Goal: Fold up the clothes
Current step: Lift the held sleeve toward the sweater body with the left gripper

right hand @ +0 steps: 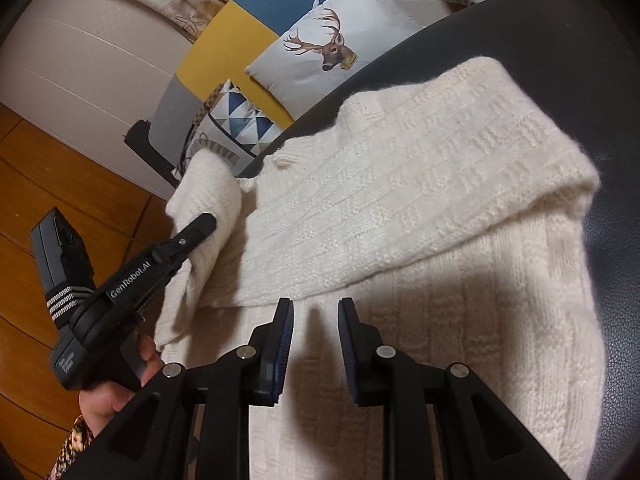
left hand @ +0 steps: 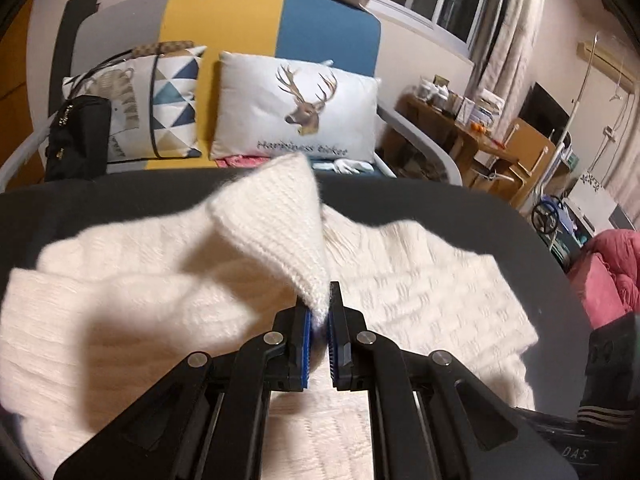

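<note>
Cream knit sweater [right hand: 420,200] lies spread on dark desk [right hand: 580,60]. Left gripper [left hand: 320,312] jaws pinch its raised sleeve; right gripper [right hand: 314,320] jaws part-open, empty, just above the sweater.

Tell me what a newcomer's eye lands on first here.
The cream knit sweater spread across the dark table, one ribbed end pinched and lifted by the left claw. Behind it, a deer-print cushion leans on the yellow-and-blue sofa. The right claw hangs open over the sweater.
</note>
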Demonstrator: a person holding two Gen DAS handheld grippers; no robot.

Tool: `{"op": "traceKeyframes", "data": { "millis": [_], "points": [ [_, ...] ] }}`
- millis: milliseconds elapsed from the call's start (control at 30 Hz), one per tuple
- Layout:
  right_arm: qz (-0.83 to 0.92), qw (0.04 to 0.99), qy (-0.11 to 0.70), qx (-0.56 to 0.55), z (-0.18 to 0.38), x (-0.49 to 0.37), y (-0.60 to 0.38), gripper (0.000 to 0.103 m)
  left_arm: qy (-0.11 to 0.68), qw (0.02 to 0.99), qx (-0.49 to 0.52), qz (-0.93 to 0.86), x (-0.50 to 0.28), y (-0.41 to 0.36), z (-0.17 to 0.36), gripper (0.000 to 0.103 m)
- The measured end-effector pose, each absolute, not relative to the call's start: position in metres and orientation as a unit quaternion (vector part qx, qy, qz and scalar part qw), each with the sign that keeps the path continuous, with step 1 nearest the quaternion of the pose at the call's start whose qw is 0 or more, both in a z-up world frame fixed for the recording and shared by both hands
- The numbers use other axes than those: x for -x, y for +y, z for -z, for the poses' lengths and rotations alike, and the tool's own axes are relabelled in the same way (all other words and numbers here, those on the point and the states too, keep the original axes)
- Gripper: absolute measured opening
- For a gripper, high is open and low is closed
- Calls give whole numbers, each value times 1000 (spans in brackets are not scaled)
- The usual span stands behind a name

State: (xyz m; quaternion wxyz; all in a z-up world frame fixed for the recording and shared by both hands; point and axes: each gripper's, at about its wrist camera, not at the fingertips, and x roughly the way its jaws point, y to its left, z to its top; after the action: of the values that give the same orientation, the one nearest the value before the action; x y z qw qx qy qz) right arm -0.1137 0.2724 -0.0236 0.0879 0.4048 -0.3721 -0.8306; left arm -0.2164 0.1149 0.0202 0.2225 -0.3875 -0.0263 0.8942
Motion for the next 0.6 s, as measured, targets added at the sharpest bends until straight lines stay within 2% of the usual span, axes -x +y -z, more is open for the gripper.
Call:
{"op": "traceKeyframes", "data": {
  "millis": [133, 300, 400, 500, 600],
  "points": [
    [834, 85, -369, -402, 24, 112, 273, 22, -21, 240, 408, -880, 222, 131, -7, 7],
    [837, 78, -366, -399, 21, 114, 275, 22, -2, 279, 445, -851, 219, 134, 8, 15],
    [840, 73, -365, -396, 18, 120, 279, 23, -28, 293, 436, -851, 205, 112, 1, 25],
    [845, 69, -364, -386, 11, 131, 278, 23, -51, 263, 401, -876, 188, 74, -6, 29],
    [844, 72, -364, -387, 6, 147, 272, 28, -47, 219, 368, -902, 174, 41, -9, 33]
  ]
}}
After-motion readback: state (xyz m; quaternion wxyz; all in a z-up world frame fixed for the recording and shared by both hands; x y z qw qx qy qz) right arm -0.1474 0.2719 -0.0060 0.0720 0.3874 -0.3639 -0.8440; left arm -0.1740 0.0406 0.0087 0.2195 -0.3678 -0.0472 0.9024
